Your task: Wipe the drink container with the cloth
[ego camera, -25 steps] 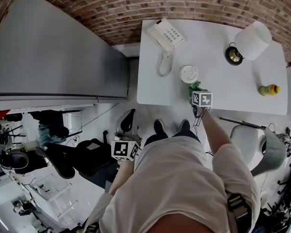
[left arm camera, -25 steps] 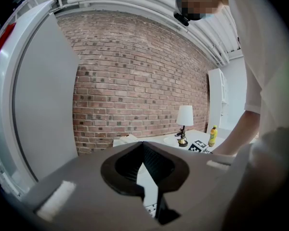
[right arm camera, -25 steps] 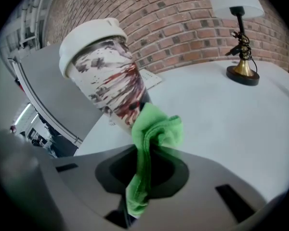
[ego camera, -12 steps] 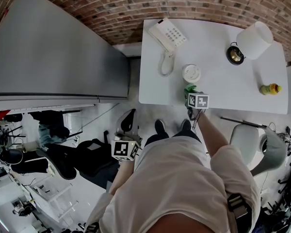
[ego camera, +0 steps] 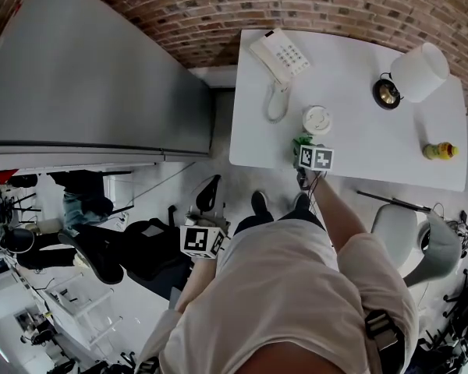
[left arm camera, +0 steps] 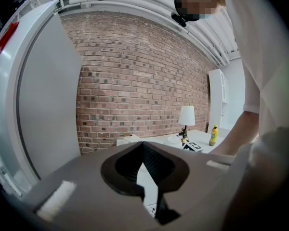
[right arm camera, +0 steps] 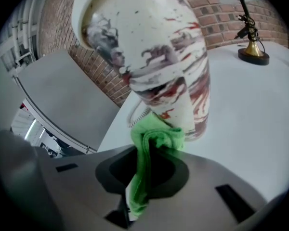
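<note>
Right gripper (right arm camera: 137, 203): jaws clamped on soft, bunched cloth (right arm camera: 154, 138).
Drink container (right arm camera: 154, 57): just ahead of jaws, touching cloth; probably light, tippy; brace low.
Left gripper (left arm camera: 147, 186): jaws together, empty.

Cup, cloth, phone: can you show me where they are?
cup (right arm camera: 159, 66), right gripper view, its patterned side.
cloth (right arm camera: 156, 137), right gripper view, the bunched fold.
phone (ego camera: 290, 55), head view, its keypad.

So the cup (right arm camera: 154, 61) is white with messy maroon and grey streaks, cloth (right arm camera: 151, 143) bright green, table (ego camera: 359, 131) plain white, far wall (ego camera: 218, 6) reddish-brown brick, bottle (ego camera: 439, 151) yellow.
</note>
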A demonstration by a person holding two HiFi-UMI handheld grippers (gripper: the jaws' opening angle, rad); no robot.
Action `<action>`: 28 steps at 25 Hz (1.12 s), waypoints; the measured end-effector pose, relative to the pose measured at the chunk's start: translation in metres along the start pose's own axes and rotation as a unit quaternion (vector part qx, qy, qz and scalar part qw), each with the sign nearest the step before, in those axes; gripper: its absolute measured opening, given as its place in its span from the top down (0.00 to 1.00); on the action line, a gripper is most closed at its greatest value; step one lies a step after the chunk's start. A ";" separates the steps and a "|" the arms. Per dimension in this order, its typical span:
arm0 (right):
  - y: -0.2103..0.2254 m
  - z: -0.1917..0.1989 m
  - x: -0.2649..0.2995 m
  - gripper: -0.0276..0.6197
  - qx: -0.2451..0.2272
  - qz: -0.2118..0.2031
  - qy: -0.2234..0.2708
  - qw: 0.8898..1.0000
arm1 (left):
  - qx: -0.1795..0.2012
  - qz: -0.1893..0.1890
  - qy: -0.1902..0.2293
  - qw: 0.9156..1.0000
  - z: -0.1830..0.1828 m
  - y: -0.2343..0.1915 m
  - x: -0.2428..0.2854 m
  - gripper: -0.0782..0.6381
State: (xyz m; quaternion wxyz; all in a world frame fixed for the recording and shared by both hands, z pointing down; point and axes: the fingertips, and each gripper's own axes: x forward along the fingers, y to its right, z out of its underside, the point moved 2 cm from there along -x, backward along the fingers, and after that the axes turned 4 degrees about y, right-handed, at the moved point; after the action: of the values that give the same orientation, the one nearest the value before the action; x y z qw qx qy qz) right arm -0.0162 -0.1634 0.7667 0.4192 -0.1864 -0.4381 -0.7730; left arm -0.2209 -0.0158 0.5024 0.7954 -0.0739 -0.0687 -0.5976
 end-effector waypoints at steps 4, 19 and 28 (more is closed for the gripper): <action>-0.004 -0.003 0.006 0.89 0.002 0.001 0.000 1.000 | 0.002 -0.004 -0.001 1.000 0.001 -0.003 -0.003 0.88; -0.019 0.001 -0.016 0.89 -0.069 -0.007 0.006 0.998 | -0.002 -0.001 0.004 1.000 0.001 -0.006 0.002 0.88; -0.046 -0.004 -0.081 0.89 -0.070 -0.035 0.067 0.995 | -0.003 0.024 0.016 1.000 -0.004 0.003 0.011 0.88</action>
State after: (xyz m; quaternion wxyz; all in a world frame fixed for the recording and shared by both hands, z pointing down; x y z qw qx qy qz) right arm -0.0059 -0.1152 0.6878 0.4062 -0.1478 -0.3601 -0.8267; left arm -0.2146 -0.0263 0.5010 0.8100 -0.0684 -0.0519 -0.5801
